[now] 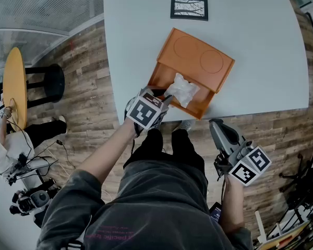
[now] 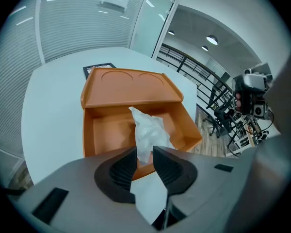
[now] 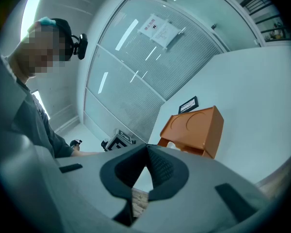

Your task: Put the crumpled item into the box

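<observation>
The crumpled white item sits in the open tray of the orange box, bunched up and rising above the front wall on our side. In the left gripper view the crumpled white item stands near the front of the orange box, and its lower end hangs down between the tips of our left claw. That claw is released: its jaws stand apart on either side of the item and do not squeeze it. In the head view our left claw points steeply down at the box's near edge.

The box's lid is tipped open on the far side and shows two round impressions. The box rests on the white table, close to its near edge. Further back on the table lies a black-framed picture, well apart from the box.

Our right claw hangs off the table's near edge, to the right of the box, above the wooden floor. In its own view our right claw is clenched, its tips meeting with nothing between them, and the orange box shows beyond it.
</observation>
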`<action>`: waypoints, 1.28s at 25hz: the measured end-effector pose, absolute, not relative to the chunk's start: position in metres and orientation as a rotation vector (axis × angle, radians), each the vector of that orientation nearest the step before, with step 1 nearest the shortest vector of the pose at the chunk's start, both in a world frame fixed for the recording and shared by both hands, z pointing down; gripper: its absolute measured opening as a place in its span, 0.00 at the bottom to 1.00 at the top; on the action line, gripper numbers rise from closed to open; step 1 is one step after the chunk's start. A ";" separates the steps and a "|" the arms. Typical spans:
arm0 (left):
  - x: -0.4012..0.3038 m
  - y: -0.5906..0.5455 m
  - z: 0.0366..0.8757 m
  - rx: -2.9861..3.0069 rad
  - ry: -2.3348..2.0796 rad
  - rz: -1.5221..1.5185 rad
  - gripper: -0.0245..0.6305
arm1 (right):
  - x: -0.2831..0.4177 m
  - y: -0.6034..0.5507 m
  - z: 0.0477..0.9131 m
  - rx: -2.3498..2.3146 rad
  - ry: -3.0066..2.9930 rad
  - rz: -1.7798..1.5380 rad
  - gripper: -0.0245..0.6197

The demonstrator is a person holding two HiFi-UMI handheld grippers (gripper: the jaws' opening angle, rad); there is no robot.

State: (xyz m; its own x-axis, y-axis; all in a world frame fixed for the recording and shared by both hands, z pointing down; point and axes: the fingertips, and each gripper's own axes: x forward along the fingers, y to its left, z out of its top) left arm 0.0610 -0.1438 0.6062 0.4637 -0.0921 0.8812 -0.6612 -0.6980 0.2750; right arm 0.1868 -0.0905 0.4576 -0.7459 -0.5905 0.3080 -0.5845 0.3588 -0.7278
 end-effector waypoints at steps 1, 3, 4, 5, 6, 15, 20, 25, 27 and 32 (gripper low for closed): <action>0.061 -0.144 0.606 2.109 -0.629 1.218 0.23 | 0.187 -0.090 0.457 -1.116 2.585 -1.380 0.04; 0.061 -0.145 0.605 2.109 -0.637 1.219 0.26 | 0.186 -0.090 0.457 -1.114 2.587 -1.380 0.04; 0.060 -0.145 0.605 2.109 -0.641 1.220 0.26 | 0.185 -0.090 0.456 -1.115 2.588 -1.379 0.04; 0.058 -0.146 0.605 2.109 -0.644 1.219 0.28 | 0.184 -0.090 0.457 -1.116 2.588 -1.379 0.04; 0.056 -0.147 0.605 2.110 -0.646 1.216 0.28 | 0.182 -0.091 0.457 -1.116 2.587 -1.379 0.04; 0.044 -0.149 0.589 2.146 -0.664 1.168 0.28 | 0.165 -0.088 0.456 -1.127 2.603 -1.370 0.04; 0.037 -0.152 0.569 2.187 -0.690 1.113 0.28 | 0.153 -0.086 0.452 -1.126 2.619 -1.357 0.04; 0.032 -0.153 0.543 2.239 -0.722 1.041 0.24 | 0.143 -0.084 0.443 -1.128 2.642 -1.329 0.04; 0.030 -0.153 0.533 2.262 -0.733 1.009 0.23 | 0.139 -0.084 0.439 -1.131 2.649 -1.315 0.04; 0.022 -0.152 0.503 2.323 -0.768 0.922 0.20 | 0.129 -0.083 0.429 -1.134 2.668 -1.275 0.04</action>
